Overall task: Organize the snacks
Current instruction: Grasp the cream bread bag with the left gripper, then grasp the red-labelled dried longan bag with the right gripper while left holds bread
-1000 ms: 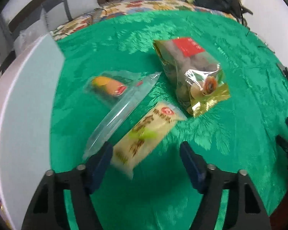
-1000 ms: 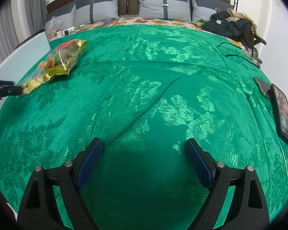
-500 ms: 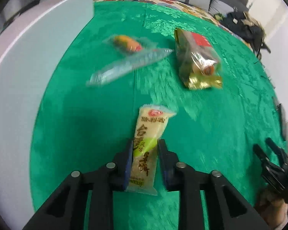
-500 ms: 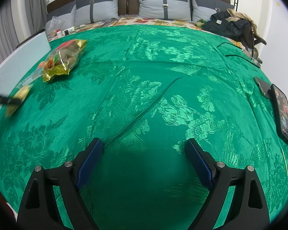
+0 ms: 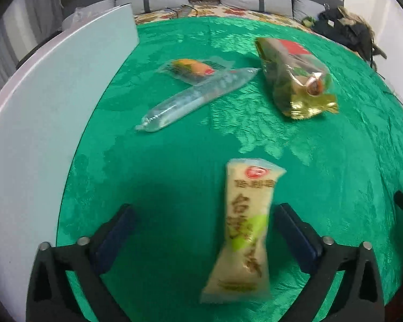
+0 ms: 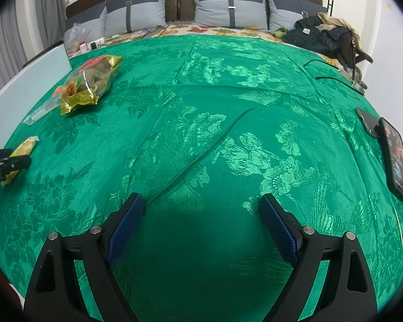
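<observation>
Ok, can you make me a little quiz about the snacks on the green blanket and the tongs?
1. True or false: the left tongs are squeezing the yellow snack packet.
2. How many snack packets lie on the green blanket in the left view? A) two B) four C) six
3. Fill in: the long clear packet lies partly on top of the small ____ snack.

Key
1. False. The jaws are opening, and the packet lies loose between the blue pads.
2. B: the yellow one, the clear one, the orange one and the big gold bag.
3. Orange.
</observation>
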{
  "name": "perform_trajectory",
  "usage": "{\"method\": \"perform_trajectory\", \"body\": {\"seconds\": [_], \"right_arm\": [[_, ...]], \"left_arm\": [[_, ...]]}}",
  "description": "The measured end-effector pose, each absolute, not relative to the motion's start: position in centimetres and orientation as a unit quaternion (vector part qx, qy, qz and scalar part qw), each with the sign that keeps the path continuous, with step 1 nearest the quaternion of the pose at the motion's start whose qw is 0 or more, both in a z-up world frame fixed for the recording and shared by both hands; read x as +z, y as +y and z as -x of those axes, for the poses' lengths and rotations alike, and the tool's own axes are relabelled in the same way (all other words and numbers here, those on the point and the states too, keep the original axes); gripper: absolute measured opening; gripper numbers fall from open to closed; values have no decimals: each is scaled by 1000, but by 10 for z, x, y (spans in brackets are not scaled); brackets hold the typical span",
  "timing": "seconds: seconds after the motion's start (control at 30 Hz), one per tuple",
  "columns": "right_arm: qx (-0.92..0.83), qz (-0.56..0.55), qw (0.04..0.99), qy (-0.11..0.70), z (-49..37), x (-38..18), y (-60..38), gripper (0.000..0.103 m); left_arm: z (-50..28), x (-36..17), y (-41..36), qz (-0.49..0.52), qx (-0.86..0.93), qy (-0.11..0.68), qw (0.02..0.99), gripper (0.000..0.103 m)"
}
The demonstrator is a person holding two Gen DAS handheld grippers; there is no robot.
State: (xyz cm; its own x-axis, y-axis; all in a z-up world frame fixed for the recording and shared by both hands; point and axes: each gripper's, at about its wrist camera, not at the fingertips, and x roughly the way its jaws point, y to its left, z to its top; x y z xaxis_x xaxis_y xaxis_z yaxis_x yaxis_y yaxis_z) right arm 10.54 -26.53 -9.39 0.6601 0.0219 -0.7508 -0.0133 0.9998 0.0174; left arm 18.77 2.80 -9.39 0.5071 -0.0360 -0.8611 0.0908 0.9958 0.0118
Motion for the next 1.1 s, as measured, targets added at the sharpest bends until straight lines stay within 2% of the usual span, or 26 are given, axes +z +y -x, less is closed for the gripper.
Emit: {"method": "perform_trajectory", "body": {"seconds": [0.33,1.1], "right_arm": [[9,-5,911,412,-105,-94,-265,91],[4,-3,911,412,-105,-94,-265,91]], "left_arm": [[-188,-98,37,-31,-49,451,890,103],[-185,-98,39,-28,-50,451,891,103]]}}
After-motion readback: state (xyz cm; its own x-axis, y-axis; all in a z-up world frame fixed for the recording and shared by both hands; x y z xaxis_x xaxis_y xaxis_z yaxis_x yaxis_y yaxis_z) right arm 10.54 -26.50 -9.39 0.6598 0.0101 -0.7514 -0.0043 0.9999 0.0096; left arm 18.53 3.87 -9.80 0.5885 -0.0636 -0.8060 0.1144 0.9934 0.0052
